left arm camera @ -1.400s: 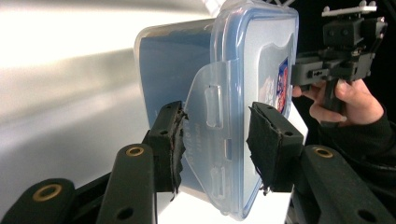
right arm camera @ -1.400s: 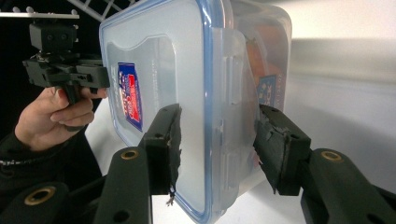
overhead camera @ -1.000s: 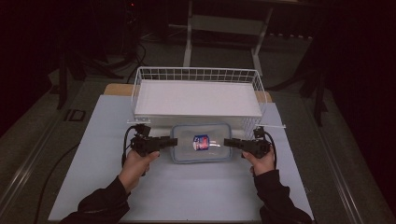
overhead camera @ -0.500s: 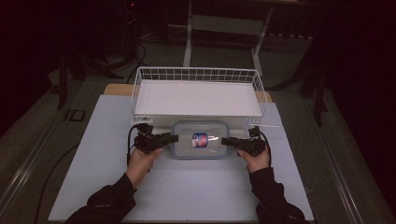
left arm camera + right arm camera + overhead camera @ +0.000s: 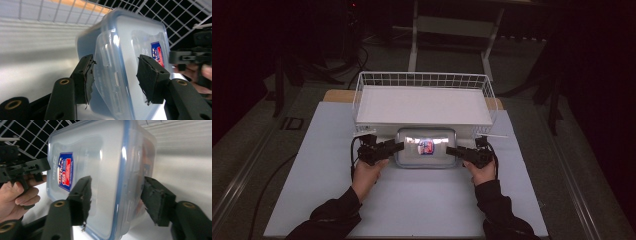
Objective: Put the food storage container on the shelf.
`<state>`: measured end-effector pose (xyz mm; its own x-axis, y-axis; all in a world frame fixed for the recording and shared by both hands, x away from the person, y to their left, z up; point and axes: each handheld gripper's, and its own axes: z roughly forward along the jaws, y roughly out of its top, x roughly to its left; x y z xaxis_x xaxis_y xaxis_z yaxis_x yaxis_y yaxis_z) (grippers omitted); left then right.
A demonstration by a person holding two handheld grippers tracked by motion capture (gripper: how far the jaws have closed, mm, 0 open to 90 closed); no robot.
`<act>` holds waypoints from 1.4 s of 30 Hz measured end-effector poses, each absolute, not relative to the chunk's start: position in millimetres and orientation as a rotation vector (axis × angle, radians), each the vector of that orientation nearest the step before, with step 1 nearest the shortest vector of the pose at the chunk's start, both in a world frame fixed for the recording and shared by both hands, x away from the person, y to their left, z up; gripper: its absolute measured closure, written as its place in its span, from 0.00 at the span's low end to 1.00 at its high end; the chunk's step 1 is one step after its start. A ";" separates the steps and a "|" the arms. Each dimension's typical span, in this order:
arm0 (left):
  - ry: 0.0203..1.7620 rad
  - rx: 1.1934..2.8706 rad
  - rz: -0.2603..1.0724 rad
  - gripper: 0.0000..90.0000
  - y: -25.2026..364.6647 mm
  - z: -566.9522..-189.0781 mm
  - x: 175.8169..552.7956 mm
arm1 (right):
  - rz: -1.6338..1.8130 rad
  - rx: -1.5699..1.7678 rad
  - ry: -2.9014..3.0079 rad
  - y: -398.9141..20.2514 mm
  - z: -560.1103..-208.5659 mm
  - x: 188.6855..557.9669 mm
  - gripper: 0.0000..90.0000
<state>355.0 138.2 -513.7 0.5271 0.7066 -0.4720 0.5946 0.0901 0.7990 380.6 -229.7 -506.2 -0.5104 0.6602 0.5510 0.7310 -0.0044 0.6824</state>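
Dark floor surrounds a white table (image 5: 412, 210) lit from above. At its near edge two dark sleeves come in, and each hand holds a gripper pointed inward at a clear plastic box (image 5: 426, 147) lying flat just past the middle of the table.

On the left, the left gripper (image 5: 398, 146) reaches the box's left end. Its jaws have just been opening; in the left gripper view they stand part open on either side of the lid's clear latch flap (image 5: 110, 72), one pad close beside the flap, the other with a gap to the lid, so they do not press on it.

On the right, the right gripper (image 5: 451, 150) meets the box's right end. Its jaws have also just been opening, and in the right gripper view they straddle the blue-rimmed edge of the box with space at both pads, holding nothing.

A red and blue label (image 5: 426, 146) sits on the lid, near its middle.

Just beyond the box, touching or nearly touching its far side, stands a white wire basket (image 5: 422, 80) with a pale floor. Farther off is a metal stand (image 5: 452, 30) in the dark.
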 end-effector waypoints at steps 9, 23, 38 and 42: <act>1.160 1.612 0.236 0.47 134.4 -511.7 360.3 | -1.623 -1.568 -2.257 -222.1 -499.8 382.2 0.39; 1.029 1.652 0.236 0.23 148.9 -496.4 329.3 | -1.676 -1.582 -2.330 -221.5 -482.4 349.8 0.37; 1.035 1.722 0.103 0.00 161.4 -500.9 287.3 | -1.624 -1.336 -2.452 -183.0 -485.9 305.4 0.85; 1.041 1.712 0.140 0.00 161.6 -505.5 285.1 | -1.531 -1.306 -2.503 -173.4 -495.0 308.8 1.00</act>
